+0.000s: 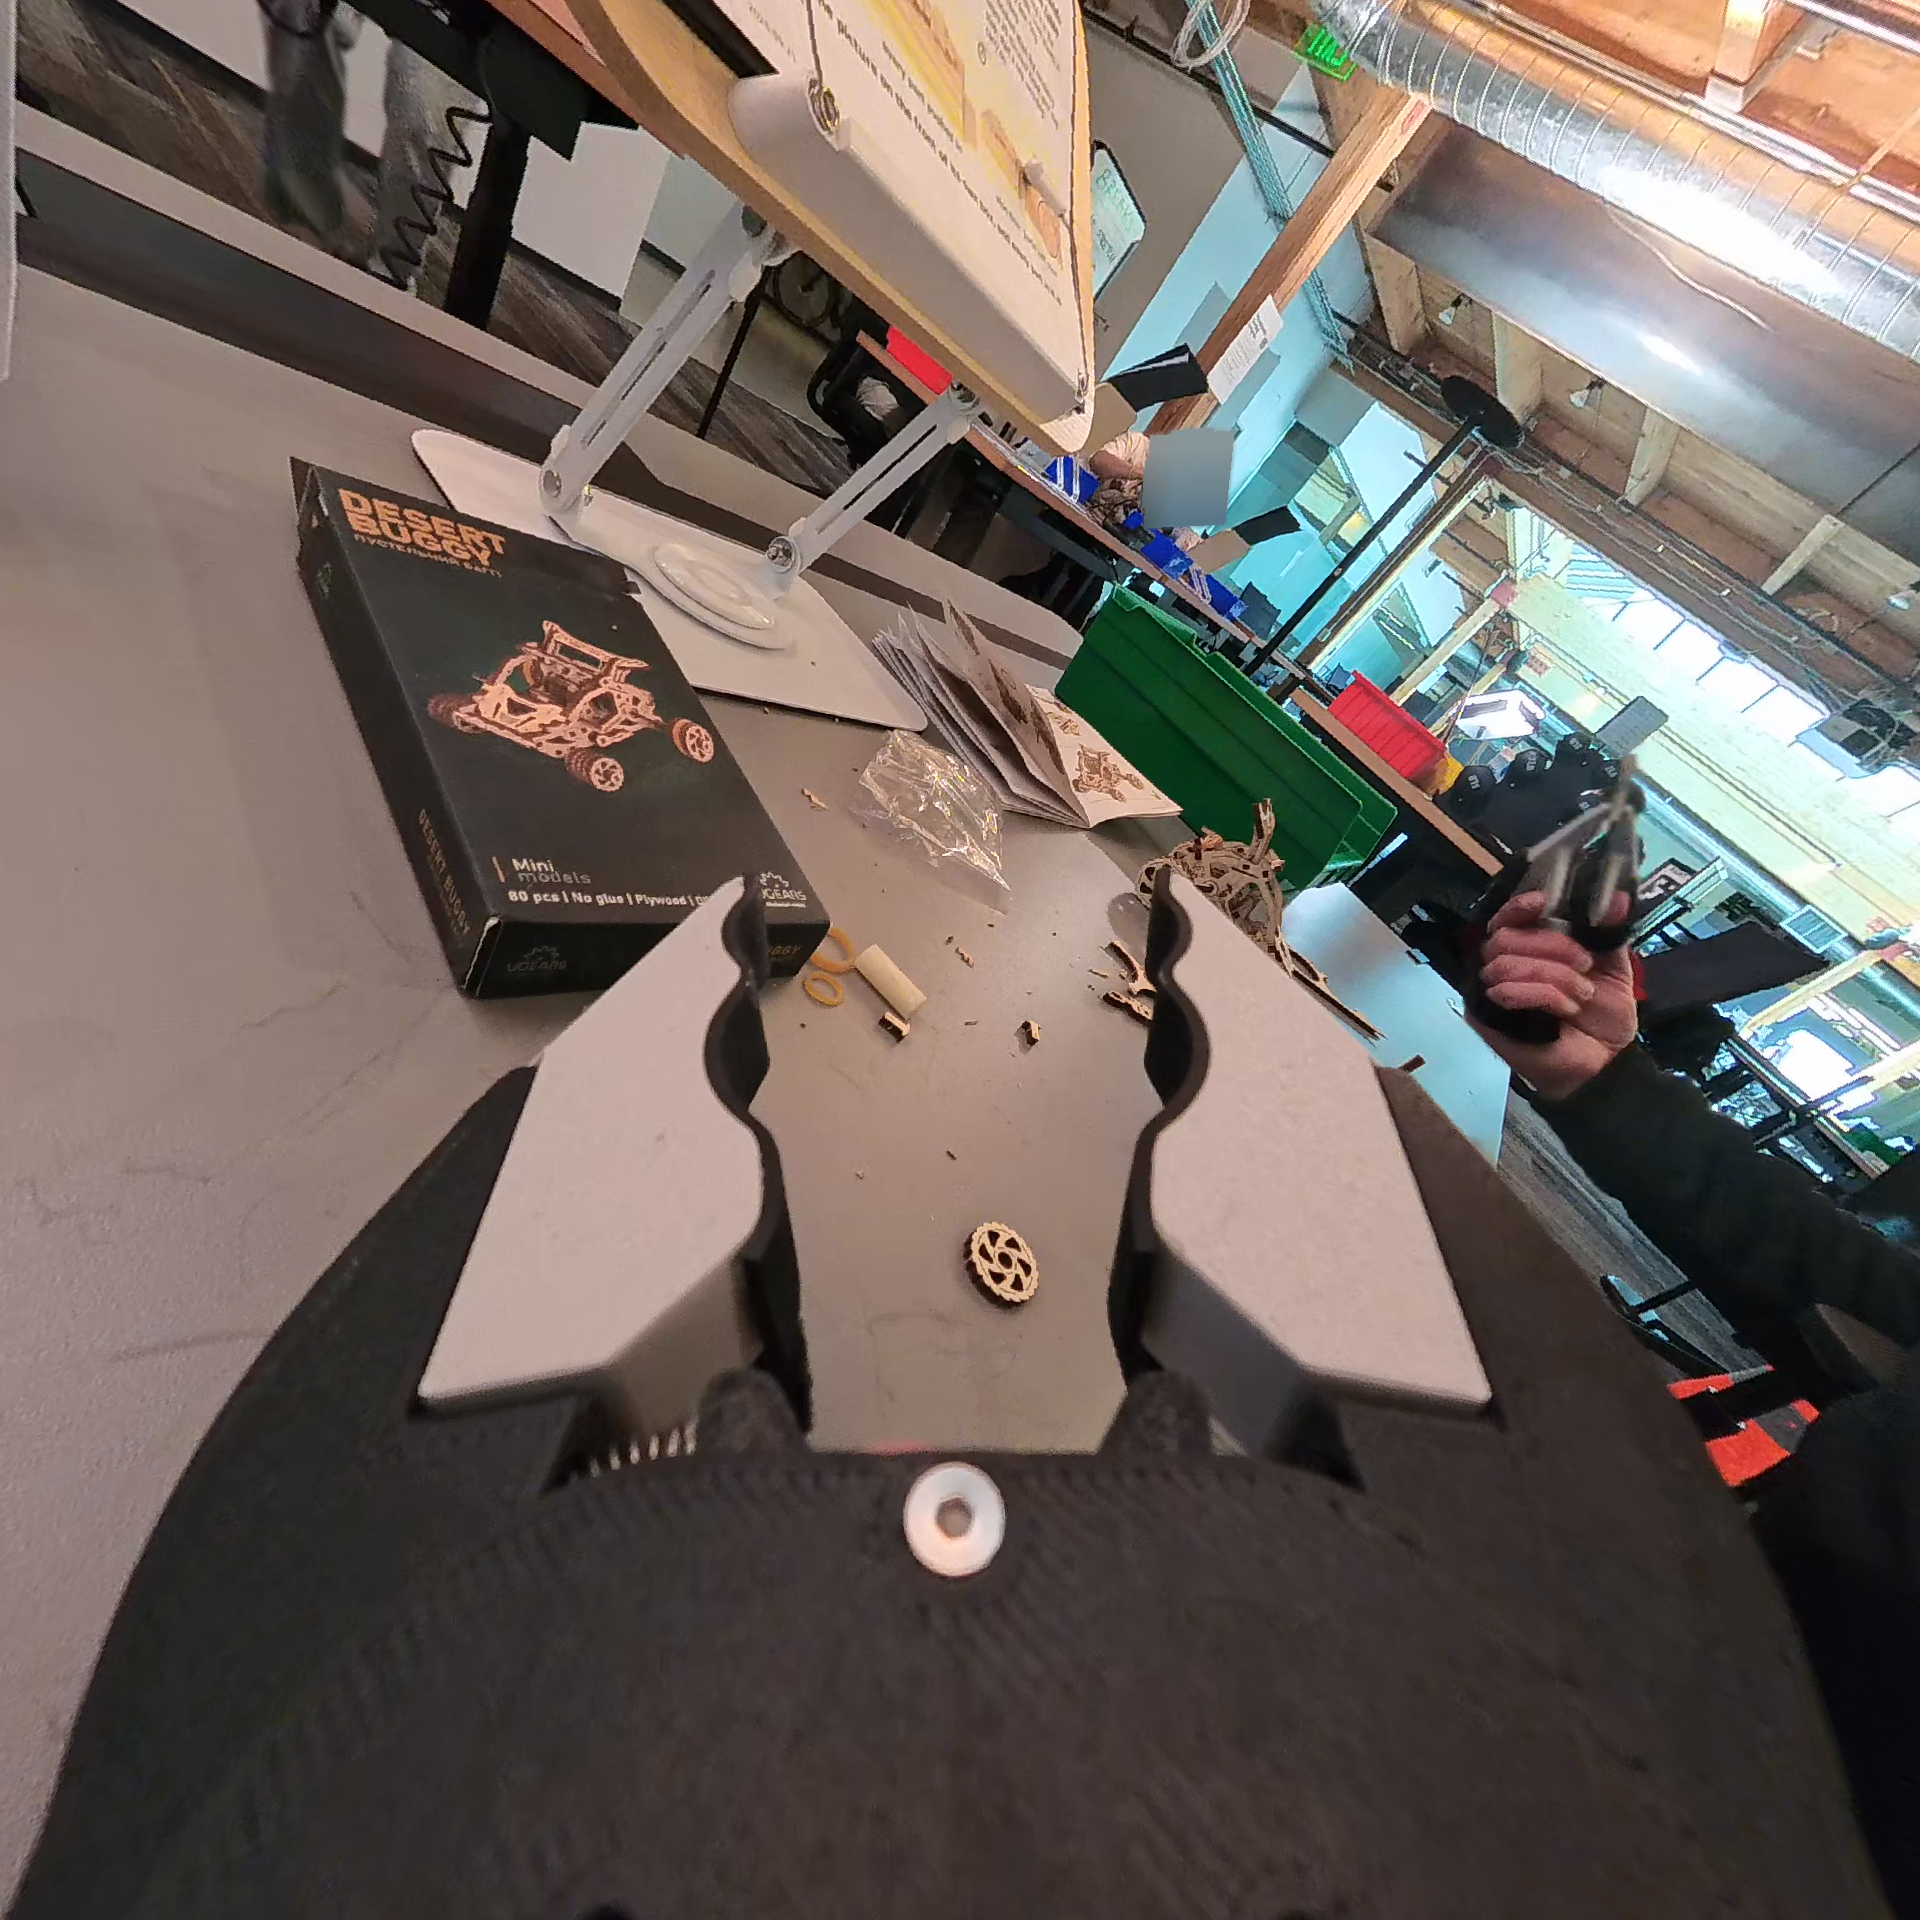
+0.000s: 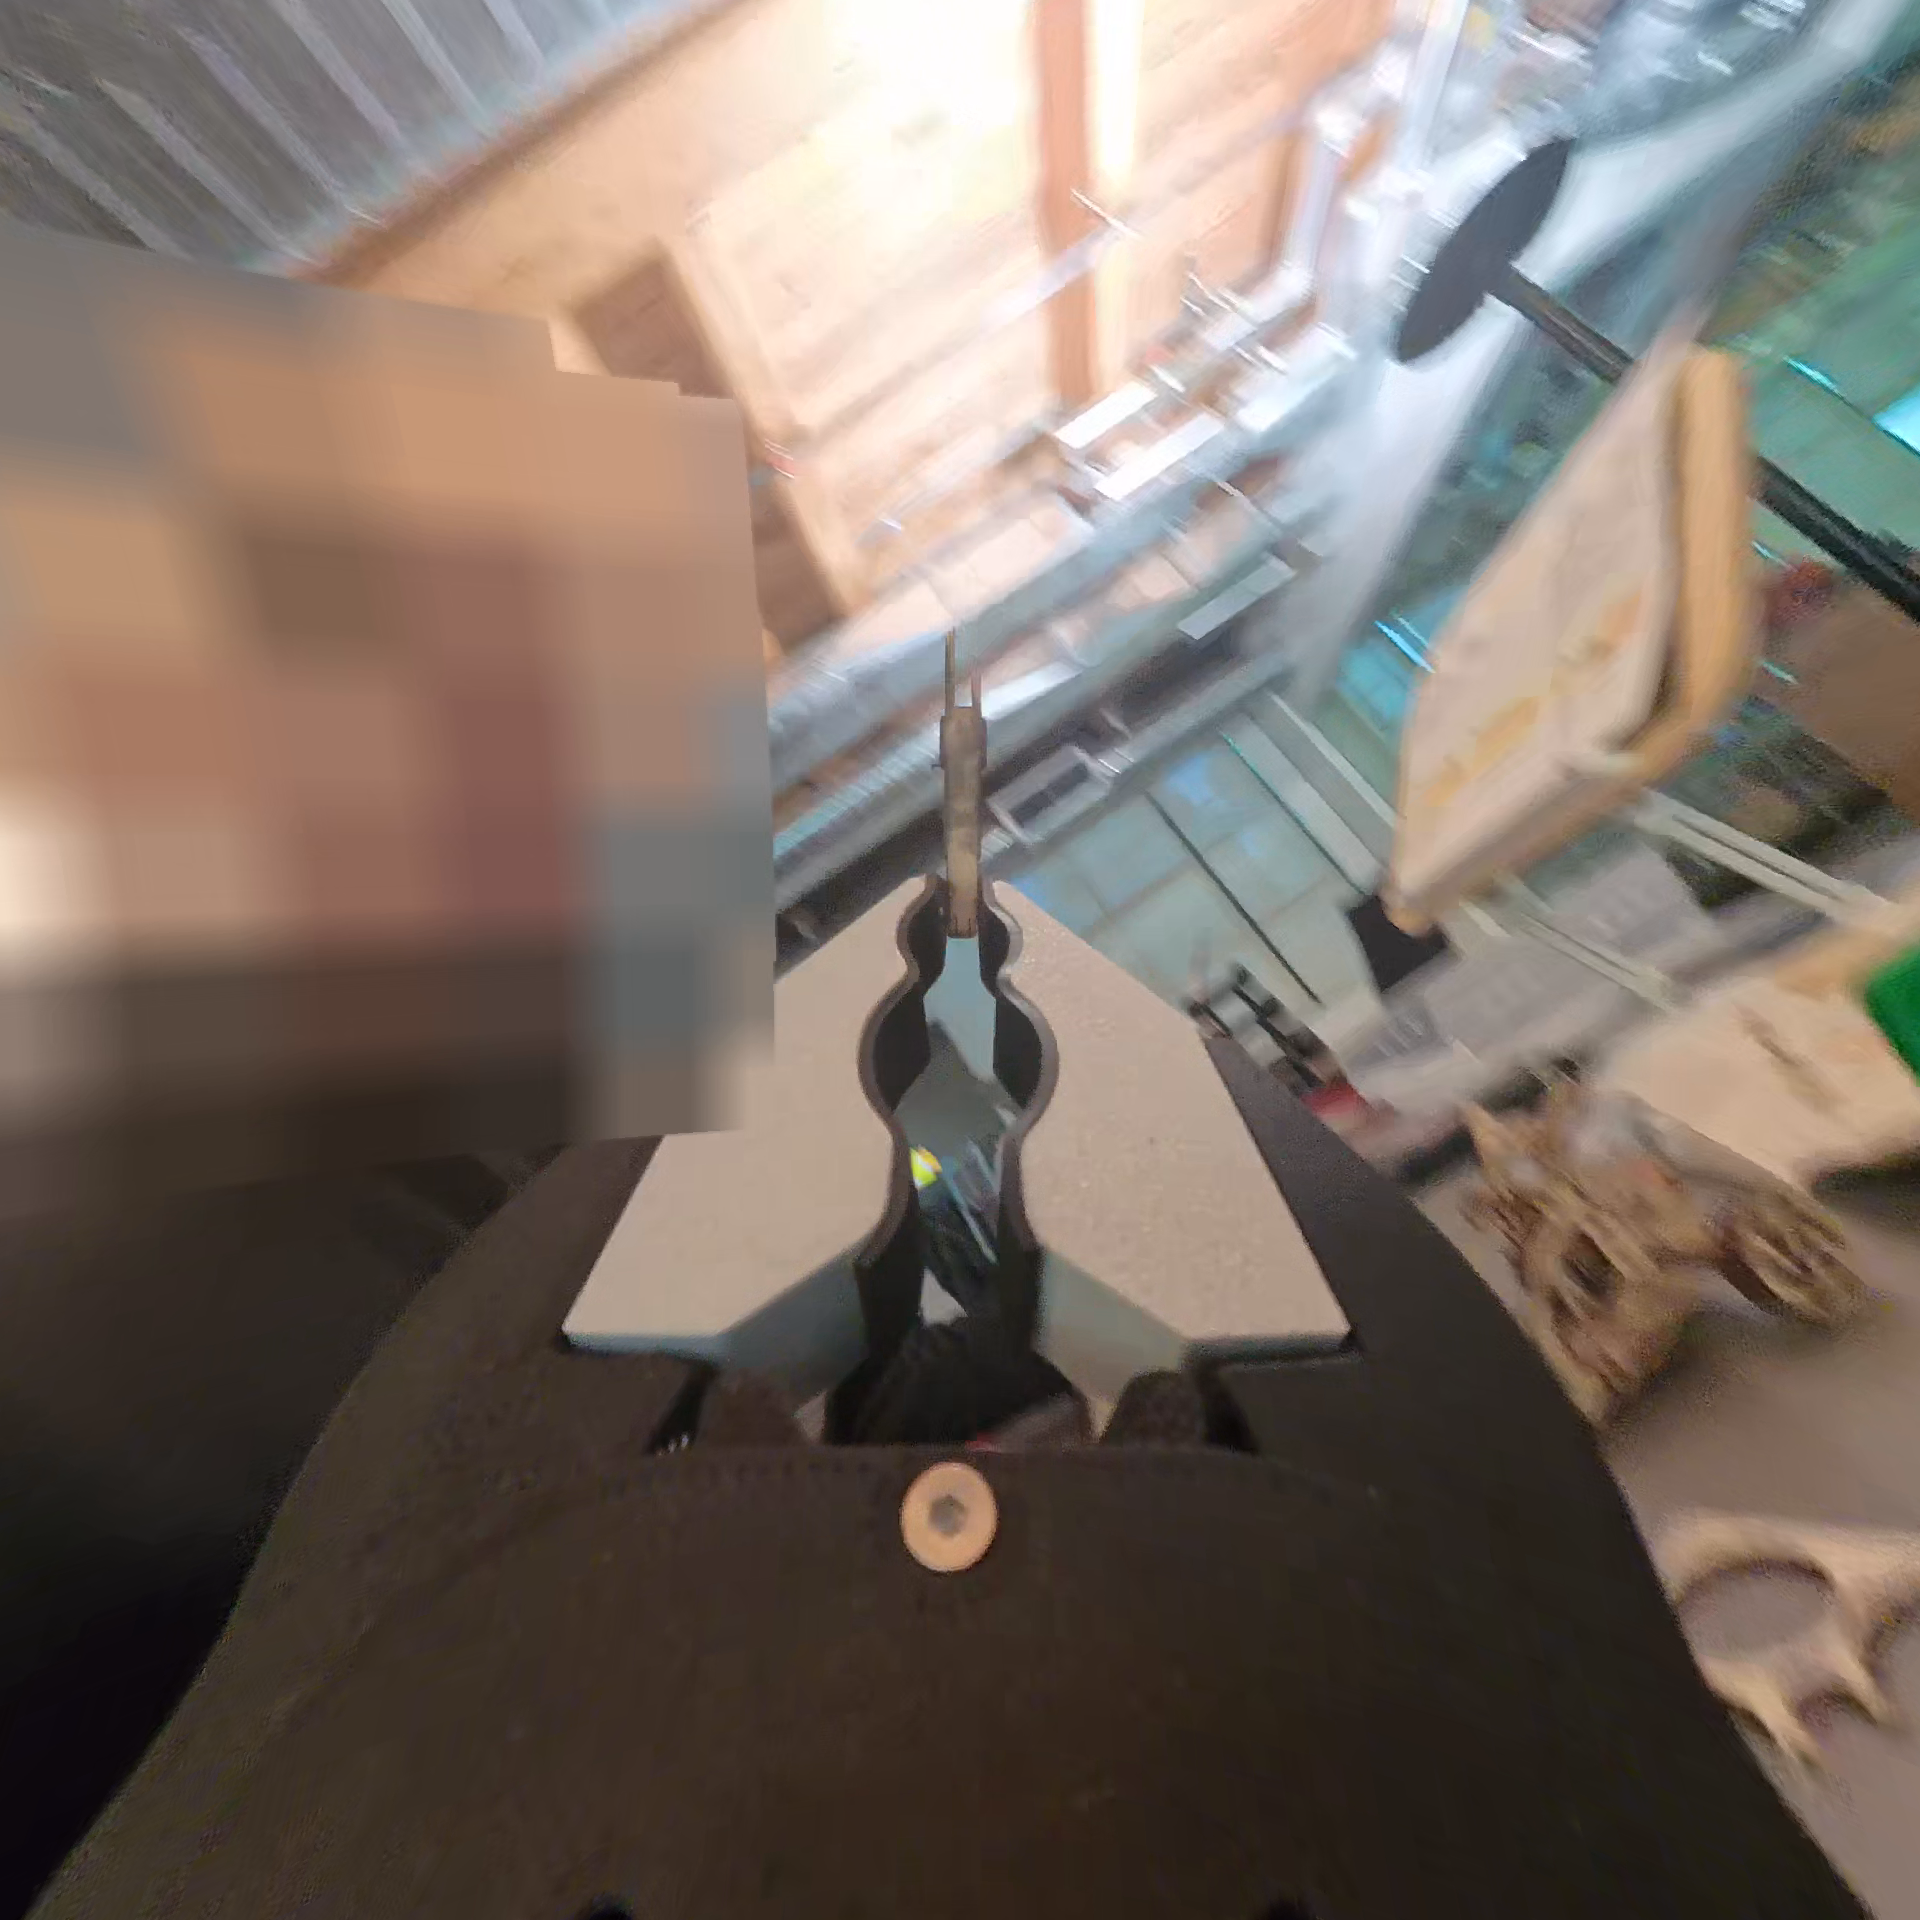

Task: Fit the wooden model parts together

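My left gripper point(image 1: 956, 914) is open and empty, low over the grey table point(image 1: 208, 935). A small wooden gear point(image 1: 1004, 1260) lies flat on the table between its fingers. The part-built wooden model point(image 1: 1231, 878) stands just beyond the right fingertip; it also shows, blurred, in the right wrist view point(image 2: 1652, 1216). My right gripper point(image 2: 961, 914) is shut on a thin flat wooden part point(image 2: 962, 790), held edge-on and raised in the air. That gripper shows far right in the left wrist view point(image 1: 1584, 862), held up by a hand point(image 1: 1548, 987).
A black model kit box point(image 1: 520, 727) lies left on the table. A white tablet stand point(image 1: 727, 582), an instruction booklet point(image 1: 1029, 717), a clear plastic bag point(image 1: 930, 795), rubber bands point(image 1: 831, 966), a small white cylinder point(image 1: 888, 977) and wood scraps lie beyond. A green bin point(image 1: 1216, 727) stands behind. There is about 55 cm between the tips of the two grippers.
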Demonstrator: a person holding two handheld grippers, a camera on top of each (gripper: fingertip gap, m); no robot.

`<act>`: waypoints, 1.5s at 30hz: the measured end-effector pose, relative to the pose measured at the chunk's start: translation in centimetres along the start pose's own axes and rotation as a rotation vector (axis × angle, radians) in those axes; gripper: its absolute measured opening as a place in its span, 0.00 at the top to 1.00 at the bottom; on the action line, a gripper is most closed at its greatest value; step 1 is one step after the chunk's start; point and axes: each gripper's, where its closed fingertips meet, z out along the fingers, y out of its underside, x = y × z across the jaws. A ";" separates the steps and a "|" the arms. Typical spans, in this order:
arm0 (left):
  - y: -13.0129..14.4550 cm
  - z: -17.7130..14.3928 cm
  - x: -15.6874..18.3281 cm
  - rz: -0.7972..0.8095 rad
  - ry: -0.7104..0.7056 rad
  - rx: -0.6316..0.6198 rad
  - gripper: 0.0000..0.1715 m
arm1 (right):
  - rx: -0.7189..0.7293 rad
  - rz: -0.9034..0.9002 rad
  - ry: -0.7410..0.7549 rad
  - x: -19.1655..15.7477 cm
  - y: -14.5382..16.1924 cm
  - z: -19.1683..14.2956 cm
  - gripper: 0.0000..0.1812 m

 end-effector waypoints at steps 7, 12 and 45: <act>0.0 0.0 0.1 0.002 0.003 0.000 0.59 | -0.552 -0.199 0.812 9.5 5.0 -7.1 0.98; -0.1 -0.1 0.1 0.007 0.005 0.007 0.59 | -0.847 -0.333 1.086 11.7 6.2 -11.0 0.98; -0.5 -0.5 0.8 0.022 0.043 0.042 0.58 | -1.042 -0.532 1.000 19.5 16.3 3.2 0.75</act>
